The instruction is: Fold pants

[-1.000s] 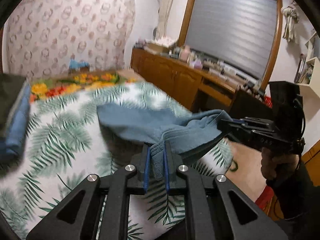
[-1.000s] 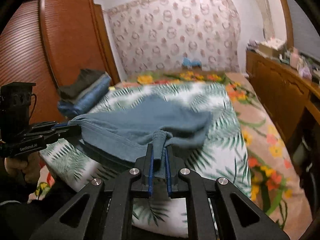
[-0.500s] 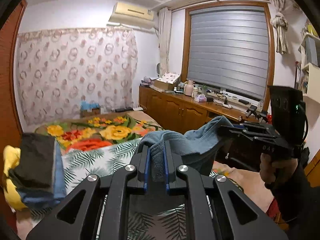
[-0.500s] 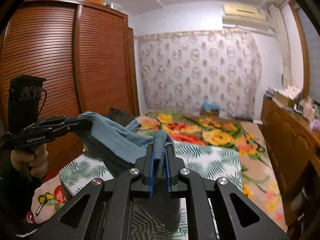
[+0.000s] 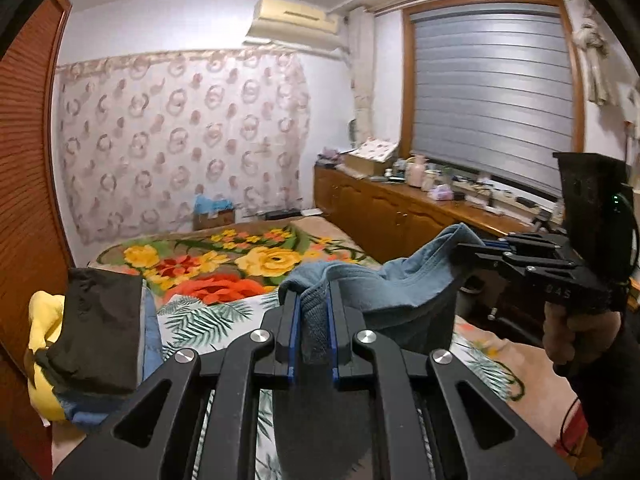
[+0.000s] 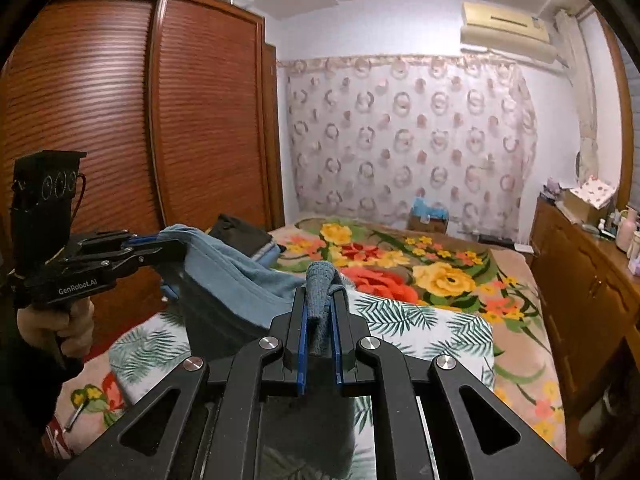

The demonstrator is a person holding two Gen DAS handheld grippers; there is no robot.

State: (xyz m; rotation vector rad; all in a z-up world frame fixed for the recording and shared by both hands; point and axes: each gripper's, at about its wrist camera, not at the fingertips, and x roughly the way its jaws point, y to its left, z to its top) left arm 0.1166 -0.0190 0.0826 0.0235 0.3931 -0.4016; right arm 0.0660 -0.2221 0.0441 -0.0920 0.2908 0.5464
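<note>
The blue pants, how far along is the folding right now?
Done: folded clothes stack sits on the bed. In hand: the blue fabric pants hang lifted, pinched by the left gripper and the right gripper. Left: lay them down and make the folds; none shows yet.

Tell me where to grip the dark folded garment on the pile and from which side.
Grip the dark folded garment at its thick folded edge facing the bed's middle, coming in level from that side. It lies flat on the stack, so one gripper finger could probably slide under.
</note>
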